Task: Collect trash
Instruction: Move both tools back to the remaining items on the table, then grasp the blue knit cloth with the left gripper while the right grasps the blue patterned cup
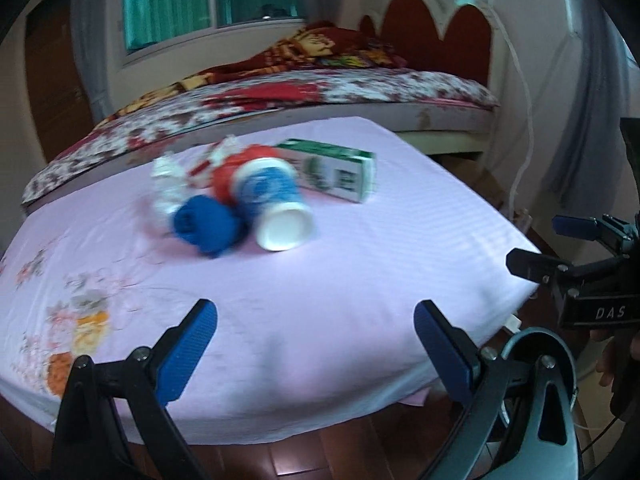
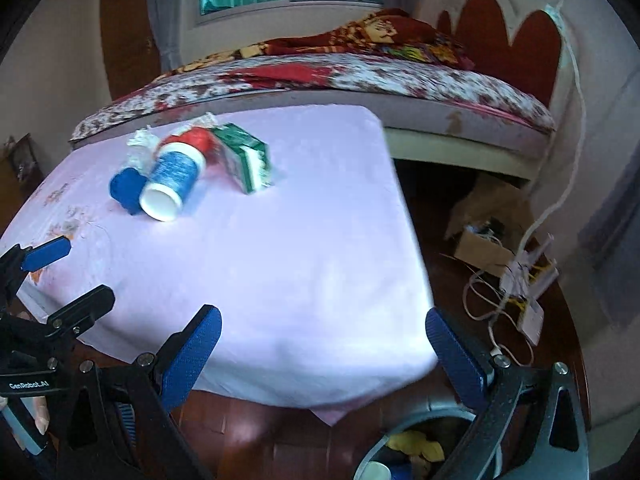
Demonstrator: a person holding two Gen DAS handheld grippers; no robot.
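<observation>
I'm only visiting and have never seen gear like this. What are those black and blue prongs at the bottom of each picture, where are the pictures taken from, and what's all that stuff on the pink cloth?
There is no robot here: a person holds a hand-held clamp tool in each hand, and each tool carries a wide-angle camera looking along its own prongs. One picture comes from the left gripper, the other from the right gripper. Each tool also shows at the edge of the other's picture. Both sets of jaws stand wide open and hold nothing.

On the pink cloth lies a small heap of rubbish: a blue and white cup on its side, a red cup behind it, a blue wad, crumpled white paper and a green and white carton. Low on the floor is a bin with some scraps already inside.
</observation>
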